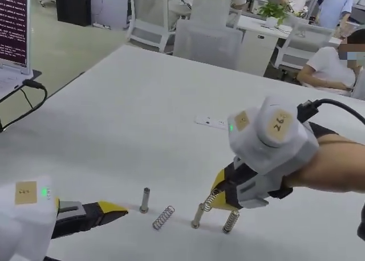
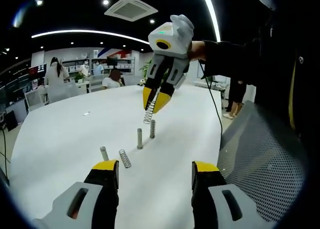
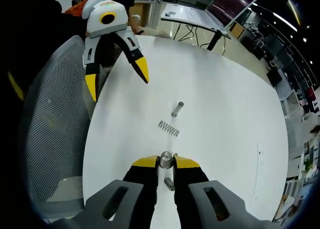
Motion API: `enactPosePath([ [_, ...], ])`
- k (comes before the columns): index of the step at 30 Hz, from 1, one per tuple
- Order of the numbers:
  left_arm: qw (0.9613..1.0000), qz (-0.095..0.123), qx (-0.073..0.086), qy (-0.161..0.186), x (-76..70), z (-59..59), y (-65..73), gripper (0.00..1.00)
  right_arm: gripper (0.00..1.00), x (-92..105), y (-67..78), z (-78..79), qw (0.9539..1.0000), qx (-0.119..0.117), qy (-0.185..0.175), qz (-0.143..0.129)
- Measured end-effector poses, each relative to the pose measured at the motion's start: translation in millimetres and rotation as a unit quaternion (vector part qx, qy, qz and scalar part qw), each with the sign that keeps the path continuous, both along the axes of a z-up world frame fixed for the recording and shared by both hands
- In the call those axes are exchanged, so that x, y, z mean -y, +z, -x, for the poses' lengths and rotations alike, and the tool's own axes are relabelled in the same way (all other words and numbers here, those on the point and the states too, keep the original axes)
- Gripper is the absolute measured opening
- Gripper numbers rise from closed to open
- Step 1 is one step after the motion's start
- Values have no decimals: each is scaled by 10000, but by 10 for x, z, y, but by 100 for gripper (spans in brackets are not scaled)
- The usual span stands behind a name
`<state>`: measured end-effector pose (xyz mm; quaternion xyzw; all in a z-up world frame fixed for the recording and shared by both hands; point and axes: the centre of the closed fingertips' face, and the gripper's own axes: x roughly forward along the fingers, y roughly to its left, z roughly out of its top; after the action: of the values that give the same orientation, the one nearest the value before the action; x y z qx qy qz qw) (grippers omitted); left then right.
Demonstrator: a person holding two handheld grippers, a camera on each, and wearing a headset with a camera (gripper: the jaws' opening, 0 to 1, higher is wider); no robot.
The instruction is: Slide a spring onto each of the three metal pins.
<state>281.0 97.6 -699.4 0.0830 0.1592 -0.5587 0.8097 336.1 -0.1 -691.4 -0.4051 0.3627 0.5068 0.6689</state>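
Note:
Three metal pins stand in a row on the white table (image 1: 142, 118). The left pin (image 1: 145, 199) and the middle pin (image 1: 197, 215) are bare. The right pin (image 1: 231, 221) wears a spring. A loose spring (image 1: 163, 217) lies between the left and middle pins. My right gripper (image 1: 218, 198) is shut on another spring (image 1: 211, 200), tilted just above the middle pin; in the right gripper view that held spring (image 3: 166, 161) sits between the yellow tips. My left gripper (image 1: 112, 211) rests open, left of the pins, with nothing in it. In the left gripper view the left gripper (image 2: 155, 170) faces the row.
A white power strip (image 1: 210, 122) lies farther back on the table. A laptop (image 1: 12, 27) with cables sits at the far left. A mesh office chair (image 3: 50, 129) stands by the table's edge. People sit at desks behind.

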Motion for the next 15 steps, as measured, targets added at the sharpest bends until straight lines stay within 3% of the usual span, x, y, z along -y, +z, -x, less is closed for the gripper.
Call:
enactPosePath([
  [15, 10000, -1, -2, 23, 12, 19, -5, 53, 8, 38, -168, -160, 9996, -191, -6, 184],
])
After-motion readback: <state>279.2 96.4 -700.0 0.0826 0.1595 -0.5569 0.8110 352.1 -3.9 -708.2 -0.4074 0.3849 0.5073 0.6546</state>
